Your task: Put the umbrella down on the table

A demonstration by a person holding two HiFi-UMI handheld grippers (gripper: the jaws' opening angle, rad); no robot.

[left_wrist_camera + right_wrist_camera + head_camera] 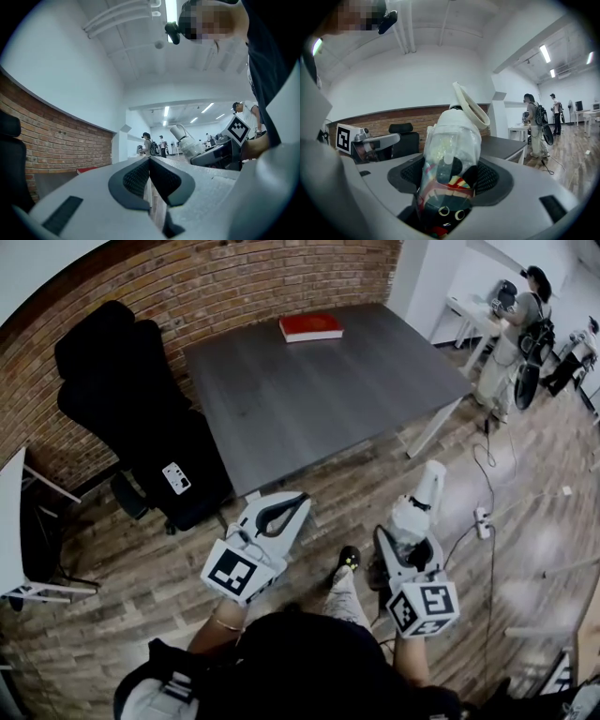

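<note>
A folded umbrella (419,504), white with a clear sleeve over a colourful print, sticks forward out of my right gripper (405,532). In the right gripper view the pads press on both sides of the umbrella (450,159), and its white strap loop hangs at the far end. My right gripper (450,177) is shut on it. The grey table (319,399) lies ahead of both grippers, beyond a strip of wood floor. My left gripper (296,506) hangs beside the right one, its pads together with nothing between them. The left gripper view shows the same closed pads (140,176).
A red book (311,327) lies at the table's far edge by the brick wall. A black office chair (141,418) stands left of the table. Cables and a power strip (483,517) trail on the floor at right. A person (516,324) stands at a white desk far right.
</note>
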